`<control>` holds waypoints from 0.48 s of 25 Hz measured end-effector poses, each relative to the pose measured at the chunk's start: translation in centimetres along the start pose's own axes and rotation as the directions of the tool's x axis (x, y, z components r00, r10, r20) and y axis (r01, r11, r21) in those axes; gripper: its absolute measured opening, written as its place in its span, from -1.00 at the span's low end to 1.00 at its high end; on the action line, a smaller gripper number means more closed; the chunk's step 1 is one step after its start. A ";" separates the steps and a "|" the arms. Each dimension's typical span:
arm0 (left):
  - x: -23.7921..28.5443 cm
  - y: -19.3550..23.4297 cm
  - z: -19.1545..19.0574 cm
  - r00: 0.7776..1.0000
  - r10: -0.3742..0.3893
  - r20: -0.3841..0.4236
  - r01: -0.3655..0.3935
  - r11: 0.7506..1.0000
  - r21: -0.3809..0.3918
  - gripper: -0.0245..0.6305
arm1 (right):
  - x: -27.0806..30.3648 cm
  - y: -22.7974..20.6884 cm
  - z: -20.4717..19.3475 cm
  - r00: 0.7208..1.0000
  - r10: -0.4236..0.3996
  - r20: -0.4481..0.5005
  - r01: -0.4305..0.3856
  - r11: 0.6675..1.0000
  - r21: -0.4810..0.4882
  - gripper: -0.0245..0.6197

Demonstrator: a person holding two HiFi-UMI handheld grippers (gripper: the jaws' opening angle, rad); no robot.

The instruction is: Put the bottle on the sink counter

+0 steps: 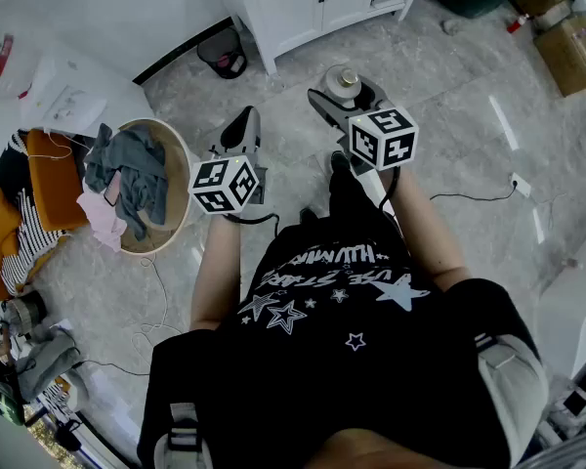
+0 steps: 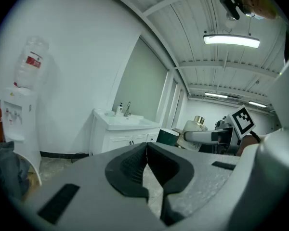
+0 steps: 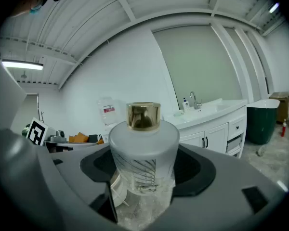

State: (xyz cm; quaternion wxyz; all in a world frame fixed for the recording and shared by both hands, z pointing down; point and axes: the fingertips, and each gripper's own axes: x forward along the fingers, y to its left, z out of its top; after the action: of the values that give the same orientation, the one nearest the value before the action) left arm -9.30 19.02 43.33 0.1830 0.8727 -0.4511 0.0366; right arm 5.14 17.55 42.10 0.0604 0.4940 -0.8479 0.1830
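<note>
One bottle (image 3: 143, 150), lower sides hidden, sits grasped in right hand-held gripper (image 1: 344, 91); left hand-held gripper (image 2: 147, 148) clenched.

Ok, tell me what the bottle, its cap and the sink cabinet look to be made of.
Bottle: probably glass, frosted matte above and clear near the base, where light passes through; plastic is possible. Cap: shiny gold with bright reflections, metal or metallised plastic. Sink cabinet: smooth white panelled doors with dark handles, likely painted wood or laminate.

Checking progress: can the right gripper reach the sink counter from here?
Probably not from here: the right gripper holds the bottle, but the sink counter stands off across the floor; nothing blocks the walk.
</note>
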 end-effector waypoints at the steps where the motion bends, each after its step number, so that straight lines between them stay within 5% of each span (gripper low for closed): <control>1: -0.1 0.0 -0.1 1.000 0.002 -0.004 -0.002 1.000 0.001 -0.90 | -0.1 0.1 0.0 1.000 -0.001 0.000 0.001 1.000 -0.005 0.07; 12: -0.8 0.2 -0.9 1.000 0.011 -0.019 -0.011 1.000 -0.003 -0.90 | -0.1 1.2 -0.5 1.000 -0.001 -0.004 0.001 1.000 -0.023 0.07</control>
State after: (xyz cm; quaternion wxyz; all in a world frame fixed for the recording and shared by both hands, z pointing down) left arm -9.89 19.85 44.02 0.1882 0.8696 -0.4542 0.0451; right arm 4.18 18.38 42.23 0.0678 0.4931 -0.8497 0.1741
